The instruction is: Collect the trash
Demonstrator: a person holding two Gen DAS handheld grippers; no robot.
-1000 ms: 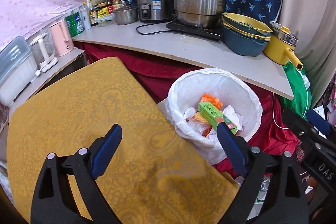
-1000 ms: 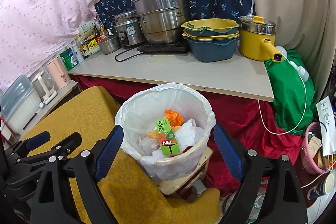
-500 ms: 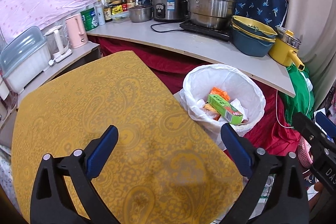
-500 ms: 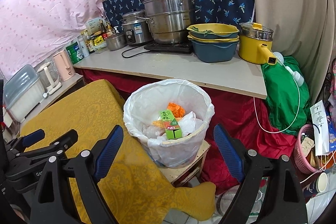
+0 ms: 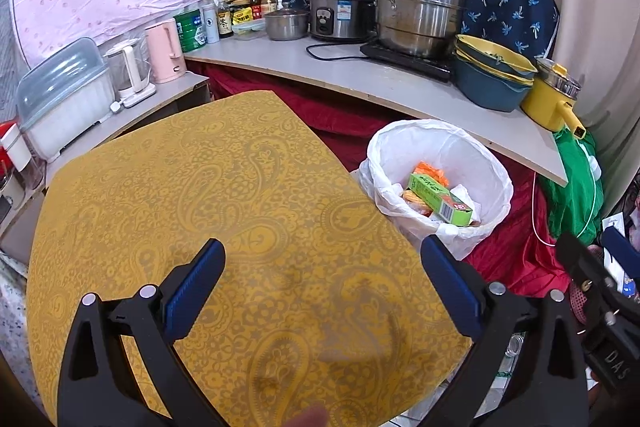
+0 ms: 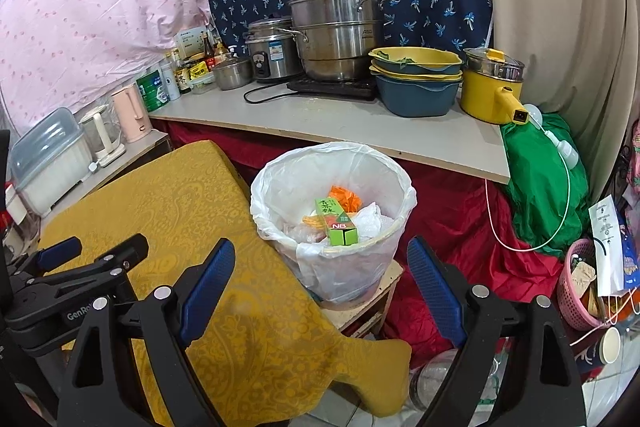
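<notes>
Hovering over the yellow tablecloth [image 5: 208,187], your left gripper [image 5: 322,281] has just spread its jaws wide, nothing between them. Your right gripper [image 6: 320,279] also gapes empty, its tips framing the white-lined trash bin [image 6: 280,183] at twelve o'clock. A green carton [image 6: 338,221] lies on top of the trash inside, orange wrapper [image 6: 344,195] behind it.

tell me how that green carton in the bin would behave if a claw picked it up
The green carton has flat faces and sharp edges, so it is probably stiff but crushable. It lies discarded in the bin, so it is likely empty and light. It rests on loose wrappers and may shift.
</notes>
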